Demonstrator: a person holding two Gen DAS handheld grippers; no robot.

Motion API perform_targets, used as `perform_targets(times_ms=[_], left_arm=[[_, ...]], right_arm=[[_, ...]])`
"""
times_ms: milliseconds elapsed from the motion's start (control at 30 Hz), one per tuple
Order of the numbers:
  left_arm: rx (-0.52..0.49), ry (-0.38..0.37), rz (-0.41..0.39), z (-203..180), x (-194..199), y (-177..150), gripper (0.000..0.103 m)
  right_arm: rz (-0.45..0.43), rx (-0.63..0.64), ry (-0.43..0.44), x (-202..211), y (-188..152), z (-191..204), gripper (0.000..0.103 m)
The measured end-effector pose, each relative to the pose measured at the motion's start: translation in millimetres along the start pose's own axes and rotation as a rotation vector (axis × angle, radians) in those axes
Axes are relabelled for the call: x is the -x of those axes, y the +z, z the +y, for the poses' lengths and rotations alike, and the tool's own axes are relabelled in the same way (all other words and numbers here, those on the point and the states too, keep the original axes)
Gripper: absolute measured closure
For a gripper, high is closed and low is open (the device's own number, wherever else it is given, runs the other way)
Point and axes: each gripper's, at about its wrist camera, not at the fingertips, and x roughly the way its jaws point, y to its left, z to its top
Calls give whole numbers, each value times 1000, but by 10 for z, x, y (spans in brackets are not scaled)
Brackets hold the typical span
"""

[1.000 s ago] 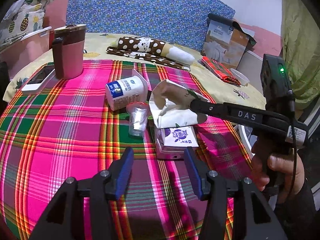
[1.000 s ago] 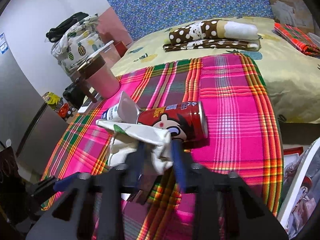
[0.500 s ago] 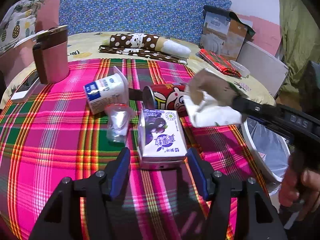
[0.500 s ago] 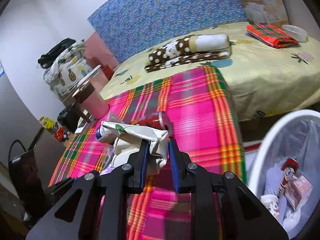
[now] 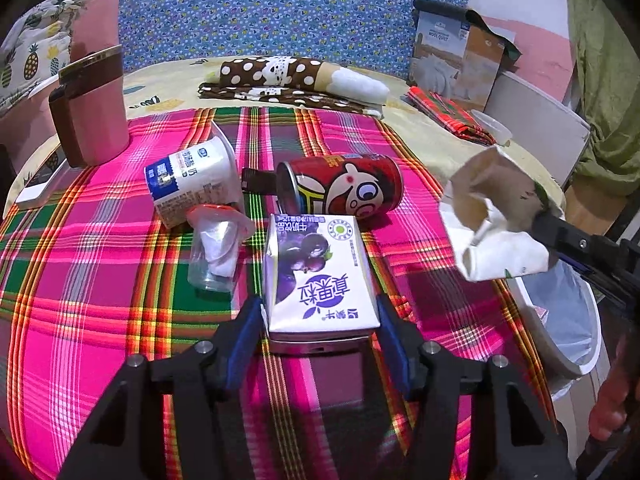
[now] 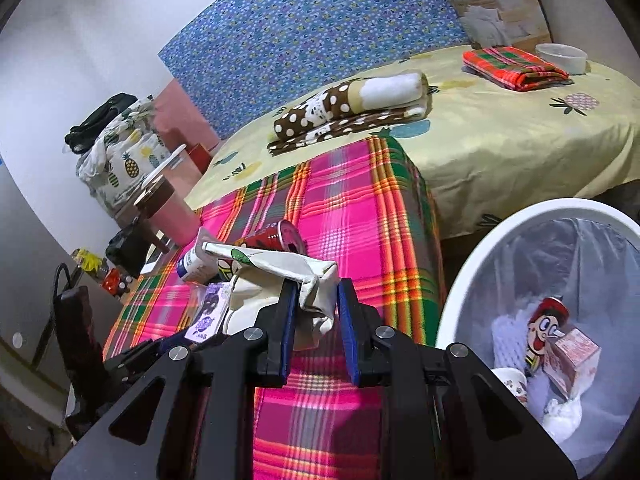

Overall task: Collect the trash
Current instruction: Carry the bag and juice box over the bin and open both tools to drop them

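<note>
While the left gripper [image 5: 318, 322] lies low over the pink plaid tablecloth [image 5: 100, 264], its blue-padded fingers [image 5: 244, 338] stand apart on either side of a purple-printed white milk carton [image 5: 316, 280] that lies flat on the cloth; whether the pads touch the carton's sides cannot be told. Just beyond the carton lies a red cartoon-face drink can [image 5: 344, 190] on its side, and left of the carton are a clear plastic cup with a crumpled tissue inside [image 5: 214, 252] and a blue-and-white yoghurt tub [image 5: 192, 182], also on its side. Farther left of the carton stands a pink and brown lidded tumbler [image 5: 94, 108] near the cloth's edge. The right gripper [image 6: 316, 320] is held level, off the cloth's right edge, its blue fingers [image 6: 286, 324] clamped on a crumpled white paper bag [image 6: 280, 276], which hangs in the air to the right of the carton and just beside the rim of the white round bin with a clear liner [image 6: 500, 232]. Inside the bin lie another cartoon-face can [image 6: 542, 332], a small pinkish carton [image 6: 572, 356] and white scraps. The person's right hand [image 5: 612, 404] grips the tool's handle below the bin's near side.
</note>
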Motion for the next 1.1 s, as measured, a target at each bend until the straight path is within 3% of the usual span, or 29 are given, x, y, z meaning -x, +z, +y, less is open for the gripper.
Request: perform_targets(times_ms=[600, 1100], left_arm=[[-27, -23, -48, -149, 528, -256, 45], [-93, -100, -66, -574, 773, -322, 45]], right_arm=[[-11, -3, -49, 336, -220, -63, 80], [-51, -7, -98, 644, -352, -170, 80]])
